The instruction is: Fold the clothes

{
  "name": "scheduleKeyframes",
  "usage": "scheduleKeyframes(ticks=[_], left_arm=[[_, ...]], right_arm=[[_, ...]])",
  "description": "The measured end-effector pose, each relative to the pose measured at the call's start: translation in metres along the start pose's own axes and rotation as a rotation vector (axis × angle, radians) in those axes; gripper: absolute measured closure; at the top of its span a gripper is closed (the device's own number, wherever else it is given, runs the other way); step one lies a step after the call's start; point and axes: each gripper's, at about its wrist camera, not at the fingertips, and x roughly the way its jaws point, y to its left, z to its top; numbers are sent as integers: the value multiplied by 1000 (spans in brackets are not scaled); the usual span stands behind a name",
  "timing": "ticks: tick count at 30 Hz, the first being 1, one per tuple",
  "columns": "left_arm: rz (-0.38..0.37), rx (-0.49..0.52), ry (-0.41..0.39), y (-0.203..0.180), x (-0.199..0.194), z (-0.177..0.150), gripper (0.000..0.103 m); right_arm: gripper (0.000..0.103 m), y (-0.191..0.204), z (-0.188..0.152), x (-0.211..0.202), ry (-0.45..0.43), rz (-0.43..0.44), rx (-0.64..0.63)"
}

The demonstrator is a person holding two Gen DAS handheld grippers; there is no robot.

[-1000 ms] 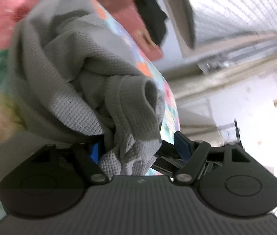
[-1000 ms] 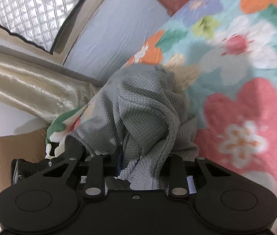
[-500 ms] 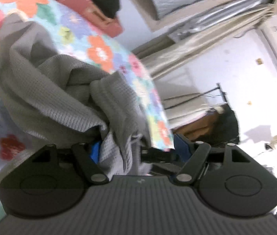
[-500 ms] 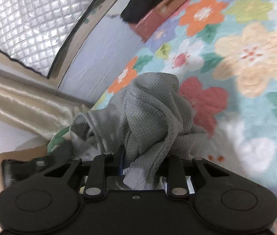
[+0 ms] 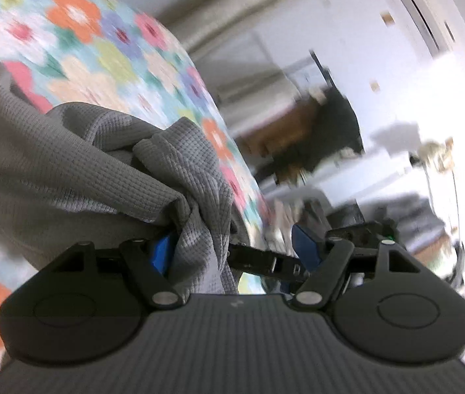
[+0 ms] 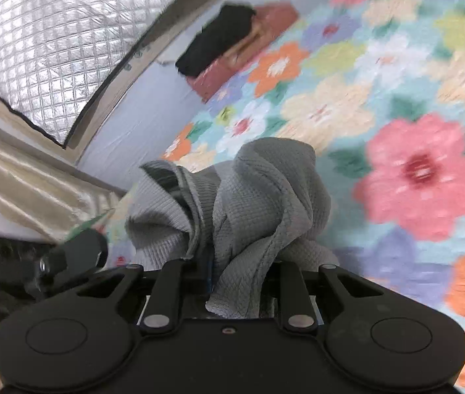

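One grey waffle-knit garment (image 5: 78,164) is seen bunched and lifted above a flower-printed bedspread (image 5: 78,42), gripped at two places. In the left wrist view, a fold of the cloth is drawn down beside the blue pad (image 5: 162,252) of the left gripper (image 5: 232,252); the other blue pad (image 5: 304,251) stands well apart from it, with the fabric lying against the first pad only, so whether the cloth is truly pinched cannot be told. In the right wrist view, the garment (image 6: 255,203) is gathered into a rumpled knot and is clamped between the narrowly set fingers of the right gripper (image 6: 235,282), a loose corner hanging down over the black body. Behind it the bedspread (image 6: 396,105) is spread wide, blurred by motion. At its far edge a reddish box (image 6: 232,62) is set against the pale wall, and a black item (image 6: 216,39) is lying on top of it; whether it sits inside cannot be made out. A quilted silver panel (image 6: 42,42) is shown upper left.
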Motion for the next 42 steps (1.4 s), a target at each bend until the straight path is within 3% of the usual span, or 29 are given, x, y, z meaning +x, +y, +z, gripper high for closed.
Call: scheduleKeyframes(ticks=[1, 3, 8, 17, 24, 25, 28, 31, 34, 35, 37, 41, 42], left_arm=[[-1, 1, 31, -2, 8, -5, 30], [11, -14, 86, -6, 22, -15, 28], [8, 19, 207, -25, 59, -35, 25], [-65, 186, 341, -91, 92, -91, 25], [-93, 298, 373, -141, 77, -100, 25], [-97, 316, 380, -149, 71, -99, 19], [-87, 377, 390, -177, 52, -92, 17], [-102, 379, 382, -197, 32, -76, 17], [-158, 335, 391, -203, 26, -60, 20], [-144, 337, 394, -200, 31, -56, 20], [-60, 373, 379, -190, 45, -50, 23], [259, 559, 362, -154, 86, -61, 32], [319, 563, 389, -140, 97, -66, 32]], right_arm=[[79, -1, -15, -11, -51, -29, -31], [79, -15, -46, -29, -136, -38, 26], [80, -54, -118, -65, -295, 41, 243], [81, -54, -190, -151, -511, -71, 282], [81, -42, -203, -194, -574, -38, 256], [81, -39, -202, -199, -565, -17, 270], [81, -11, -191, -213, -505, 27, 259], [81, 12, -175, -225, -487, 104, 216], [88, 10, -166, -245, -521, 345, 244], [89, 10, -162, -250, -531, 355, 230], [93, 8, -153, -256, -559, 173, 198], [94, -22, -136, -245, -581, -352, 151], [94, -34, -135, -243, -578, -404, 164]])
